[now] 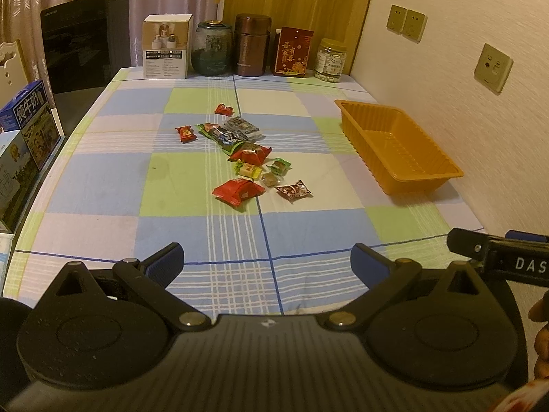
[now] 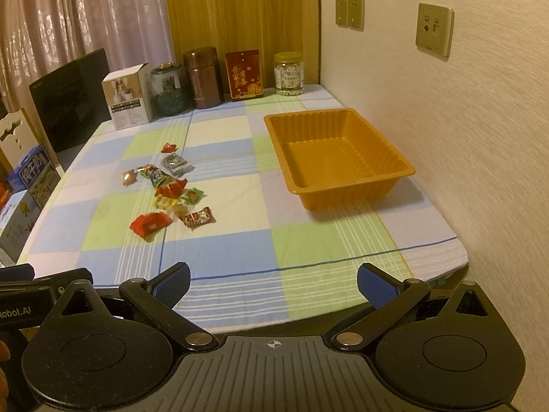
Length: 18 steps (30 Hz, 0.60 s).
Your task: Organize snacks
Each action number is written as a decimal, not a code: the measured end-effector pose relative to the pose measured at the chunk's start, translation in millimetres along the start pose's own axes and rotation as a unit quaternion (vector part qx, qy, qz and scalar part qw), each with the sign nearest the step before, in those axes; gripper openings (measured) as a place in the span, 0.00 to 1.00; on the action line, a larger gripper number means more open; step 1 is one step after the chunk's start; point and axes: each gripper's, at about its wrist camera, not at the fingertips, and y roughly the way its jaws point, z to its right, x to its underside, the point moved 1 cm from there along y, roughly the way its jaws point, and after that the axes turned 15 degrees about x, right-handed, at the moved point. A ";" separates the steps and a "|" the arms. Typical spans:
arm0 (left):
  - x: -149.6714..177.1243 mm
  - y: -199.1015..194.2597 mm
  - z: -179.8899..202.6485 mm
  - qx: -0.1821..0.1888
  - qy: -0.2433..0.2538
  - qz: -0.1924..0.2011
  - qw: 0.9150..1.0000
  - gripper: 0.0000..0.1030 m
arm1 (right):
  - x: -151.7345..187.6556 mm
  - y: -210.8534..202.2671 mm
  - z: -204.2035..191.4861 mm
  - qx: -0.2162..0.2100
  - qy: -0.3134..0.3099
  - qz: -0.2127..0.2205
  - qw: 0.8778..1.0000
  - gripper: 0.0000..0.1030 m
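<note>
Left gripper [image 1: 267, 261] jaws wide apart, nothing between, above near table edge. Snacks [image 1: 245, 152] scattered mid-cloth [image 1: 103, 178]. Orange tray [image 1: 398, 146] sits empty by right wall, well apart from them. Right gripper's [image 1: 497, 257] tip at right edge.

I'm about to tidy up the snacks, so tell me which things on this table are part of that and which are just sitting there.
Part of the job:
- scattered wrapped snacks
- empty orange tray
- left gripper and right gripper, both open

Just sitting there:
- white box
- glass jar
- brown canister
- red box
- candy jar
- milk cartons
</note>
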 end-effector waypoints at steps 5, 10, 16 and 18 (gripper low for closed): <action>-7.5 10.7 -17.0 -0.005 -0.007 0.001 1.000 1.00 | -2.4 11.9 -6.8 -0.006 -0.003 0.008 1.000 1.00; -15.8 27.9 -47.0 -0.010 -0.007 -0.006 1.000 0.99 | -8.8 29.5 -21.4 -0.024 -0.009 0.012 1.000 1.00; -29.5 53.9 -71.6 -0.009 0.017 -0.017 1.000 0.99 | -15.2 56.2 -40.7 -0.044 -0.021 0.015 0.999 0.99; -34.5 66.8 -79.8 -0.005 0.027 -0.020 0.999 0.99 | -17.0 68.7 -47.9 -0.050 -0.024 0.014 0.998 0.99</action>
